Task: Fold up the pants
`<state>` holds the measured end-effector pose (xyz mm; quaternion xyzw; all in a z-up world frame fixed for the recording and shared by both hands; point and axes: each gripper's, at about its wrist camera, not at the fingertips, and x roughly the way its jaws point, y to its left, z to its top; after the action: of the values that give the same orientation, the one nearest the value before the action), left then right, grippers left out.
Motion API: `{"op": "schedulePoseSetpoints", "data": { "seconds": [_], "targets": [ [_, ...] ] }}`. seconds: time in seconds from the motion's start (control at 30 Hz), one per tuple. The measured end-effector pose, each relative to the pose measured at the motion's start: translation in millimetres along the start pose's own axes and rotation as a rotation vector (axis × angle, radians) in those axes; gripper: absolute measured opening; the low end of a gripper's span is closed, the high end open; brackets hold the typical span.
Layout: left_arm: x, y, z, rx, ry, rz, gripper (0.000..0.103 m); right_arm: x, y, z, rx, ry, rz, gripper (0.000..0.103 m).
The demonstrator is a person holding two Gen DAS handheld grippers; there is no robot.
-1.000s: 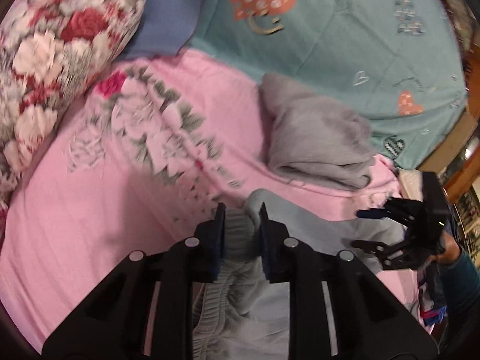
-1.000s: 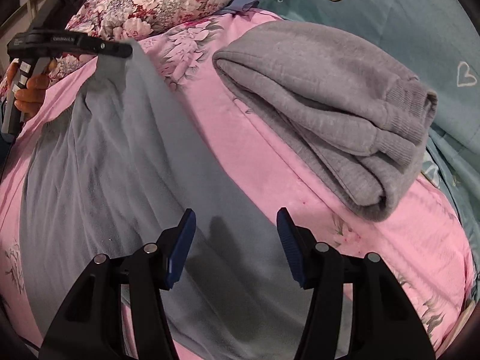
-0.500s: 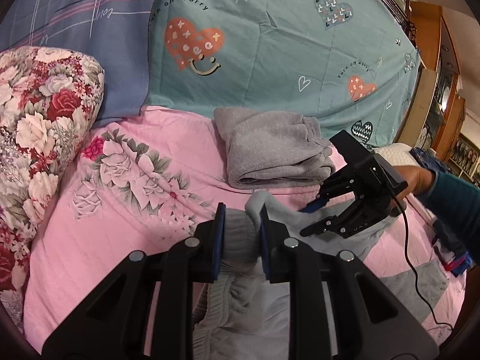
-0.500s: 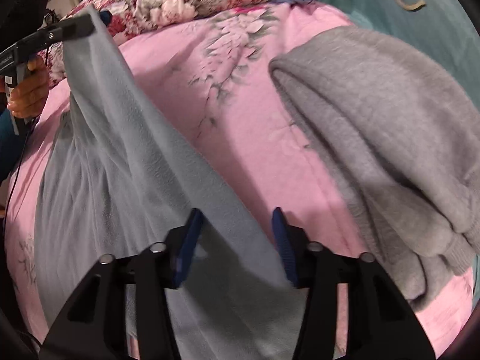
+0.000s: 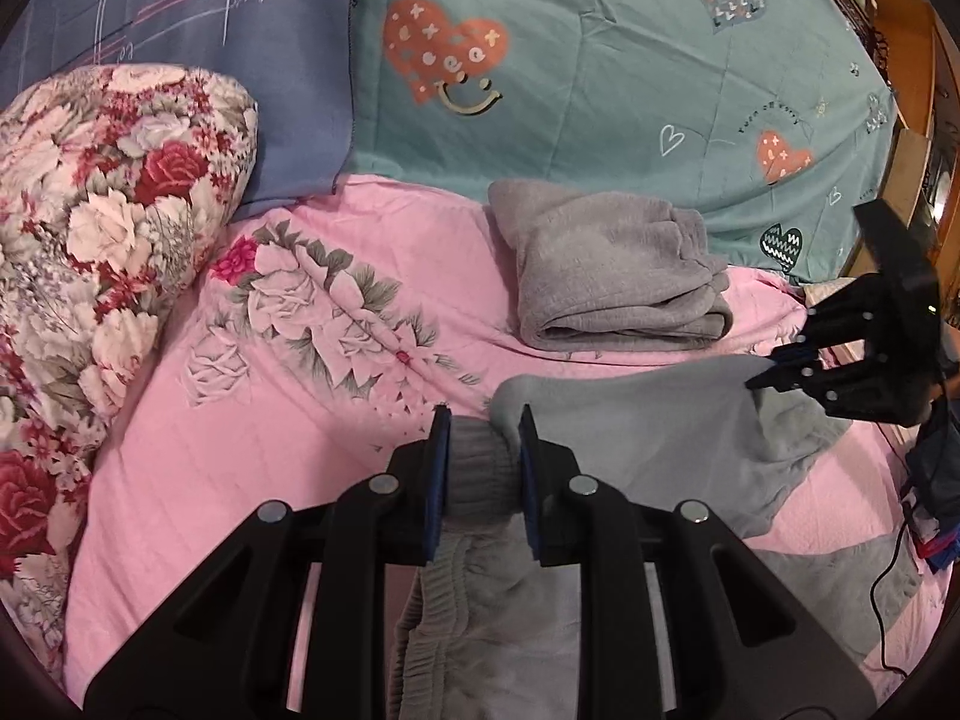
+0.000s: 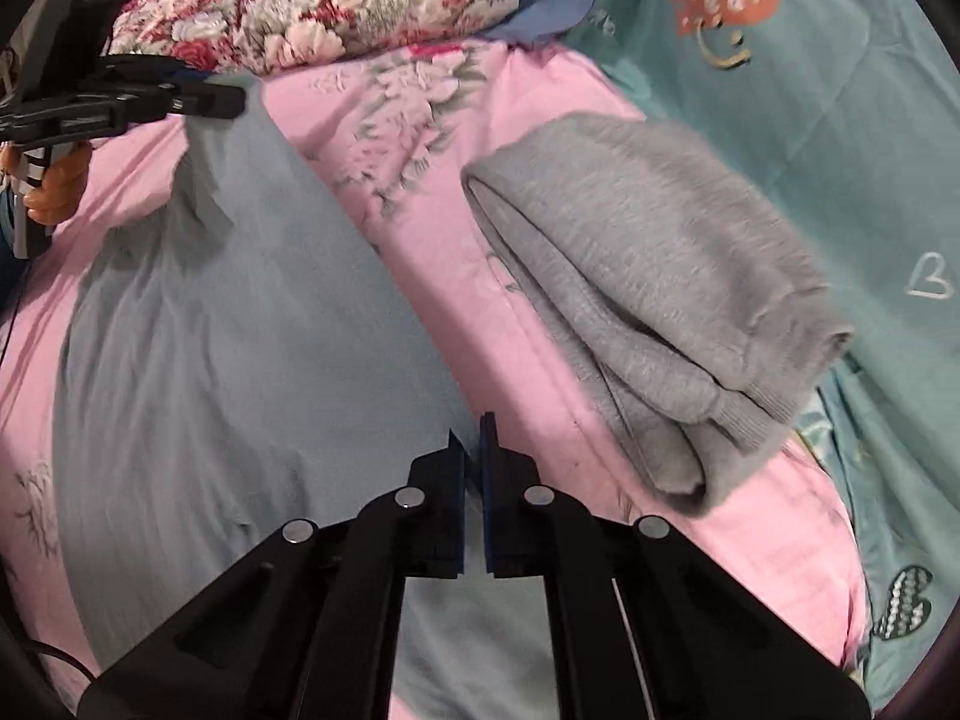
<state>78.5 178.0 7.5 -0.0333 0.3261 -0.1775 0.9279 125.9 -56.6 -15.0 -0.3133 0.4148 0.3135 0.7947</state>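
Light grey-blue pants lie spread on the pink floral bedsheet. My left gripper is shut on their bunched elastic waistband and holds it lifted. In the right wrist view the same left gripper sits at the upper left with the cloth hanging from it. My right gripper has its jaws closing to a thin slit, with the pants' side edge pinched between them. In the left wrist view, the right gripper holds that edge raised at the right.
A folded grey garment lies just beyond the pants, also visible as the grey garment at the right. A floral pillow is at the left, and a teal heart-print quilt is behind. Wooden furniture stands at the far right.
The right gripper's jaws went from wide open over the cloth to shut on the pants' edge and rose. The left gripper lifted the waistband slightly and rolled.
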Motion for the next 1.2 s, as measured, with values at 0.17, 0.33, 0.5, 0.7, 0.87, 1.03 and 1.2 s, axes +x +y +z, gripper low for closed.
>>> {"op": "schedulePoseSetpoints", "data": {
  "seconds": [0.17, 0.33, 0.5, 0.7, 0.87, 1.03, 1.2],
  "targets": [
    [-39, -18, -15, 0.128, -0.026, 0.044, 0.025, -45, 51, -21, -0.03, -0.04, -0.138, 0.004],
    [-75, -18, -64, 0.229, 0.01, 0.082, 0.03, -70, 133, -51, -0.109, -0.077, -0.222, 0.004],
    [-82, 5, -119, 0.217, 0.143, 0.126, 0.053, -43, 220, -91, -0.199, -0.051, -0.179, 0.004],
    [-101, 35, -132, 0.013, 0.167, 0.025, 0.06, -23, 240, -97, -0.116, -0.042, -0.042, 0.004],
    [-85, 32, -121, -0.154, 0.213, -0.137, 0.063, -31, 237, -94, -0.101, -0.058, -0.035, 0.008],
    [-52, 31, -124, -0.275, 0.319, -0.188, 0.058, -43, 216, -103, 0.013, -0.094, -0.052, 0.041],
    [-44, 28, -120, -0.313, 0.321, -0.196, 0.038, -59, 166, -122, 0.193, -0.175, -0.05, 0.044]
  ]
}}
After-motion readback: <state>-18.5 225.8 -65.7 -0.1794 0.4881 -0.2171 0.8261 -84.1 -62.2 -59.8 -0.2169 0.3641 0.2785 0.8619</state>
